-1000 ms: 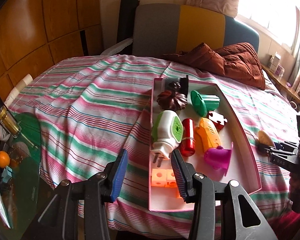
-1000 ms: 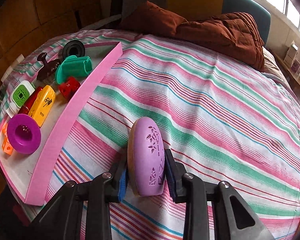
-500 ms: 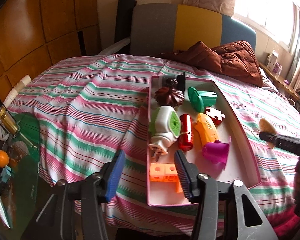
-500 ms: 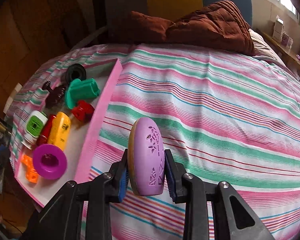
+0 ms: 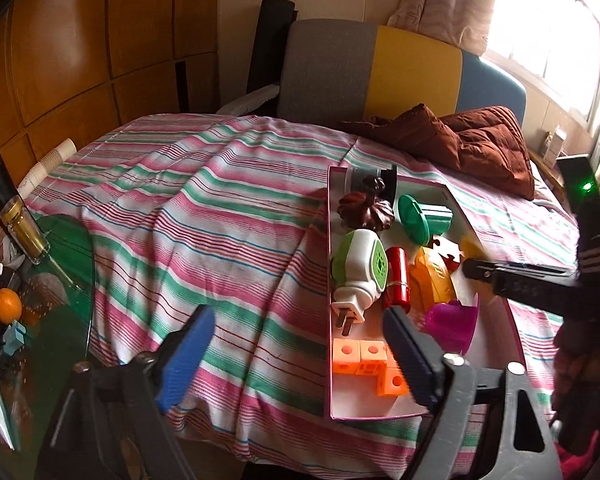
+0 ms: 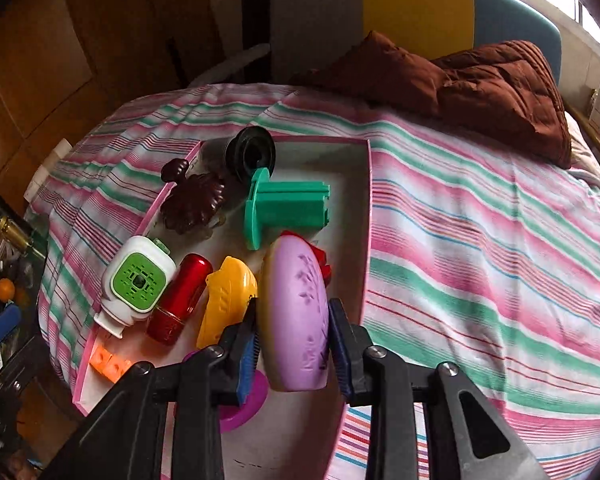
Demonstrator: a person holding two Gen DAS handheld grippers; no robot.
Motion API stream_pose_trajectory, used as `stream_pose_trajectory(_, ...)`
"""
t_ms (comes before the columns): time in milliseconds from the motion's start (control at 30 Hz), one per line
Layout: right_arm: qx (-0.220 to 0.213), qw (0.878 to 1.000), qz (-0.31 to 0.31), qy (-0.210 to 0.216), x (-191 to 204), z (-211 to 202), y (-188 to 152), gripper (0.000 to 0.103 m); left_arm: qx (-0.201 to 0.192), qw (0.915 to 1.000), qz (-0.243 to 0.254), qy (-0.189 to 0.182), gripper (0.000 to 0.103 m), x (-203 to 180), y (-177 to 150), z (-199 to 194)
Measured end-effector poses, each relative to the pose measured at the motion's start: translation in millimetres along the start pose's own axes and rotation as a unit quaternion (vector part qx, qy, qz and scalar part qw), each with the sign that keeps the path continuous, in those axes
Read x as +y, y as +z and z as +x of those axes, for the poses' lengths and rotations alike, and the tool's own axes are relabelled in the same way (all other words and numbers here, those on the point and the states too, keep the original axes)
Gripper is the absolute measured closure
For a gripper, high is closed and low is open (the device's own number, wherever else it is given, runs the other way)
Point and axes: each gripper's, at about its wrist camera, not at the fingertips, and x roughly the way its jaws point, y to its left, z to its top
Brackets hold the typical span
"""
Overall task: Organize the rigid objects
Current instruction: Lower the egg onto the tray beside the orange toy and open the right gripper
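Note:
My right gripper (image 6: 292, 332) is shut on a purple oval case (image 6: 296, 312) with a leaf pattern and holds it upright above the pink-rimmed white tray (image 6: 366, 220). The tray (image 5: 328, 280) lies on the striped bedspread and holds a green spool (image 6: 284, 204), a brown pumpkin-shaped piece (image 6: 192, 200), a white-and-green plug (image 6: 138, 280), a red cylinder (image 6: 180, 300), a yellow-orange piece (image 6: 226, 300), a magenta cup (image 5: 452, 324) and orange cubes (image 5: 360, 360). My left gripper (image 5: 296, 356) hangs at the tray's near left corner, its jaws opening, gripping nothing. From the right, the right gripper (image 5: 476, 270) reaches over the tray.
A brown quilted jacket (image 5: 472, 144) lies at the far side of the bed. At the left stands a glass side table (image 5: 60, 280) with a bottle (image 5: 20, 228) and an orange (image 5: 7, 305). A grey, yellow and blue headboard (image 5: 380, 68) rises behind.
My right gripper has carried the purple oval case leftward from over the bedspread to above the tray. The left gripper's jaws have spread much wider.

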Motion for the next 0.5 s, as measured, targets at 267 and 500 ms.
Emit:
stream_pose_trajectory(267, 0.008, 1.000, 0.001, 0.001, 1, 7, -5, 0.072, 0.001, 0.9999, -0.007, -0.008, 0.001, 0, 2, 3)
stream_pose_trajectory(500, -0.023, 0.999, 0.025, 0.006, -4, -9, -10, 0.072, -0.012, 0.9997, 0.015, 0.014, 0.000, -11, 5, -3)
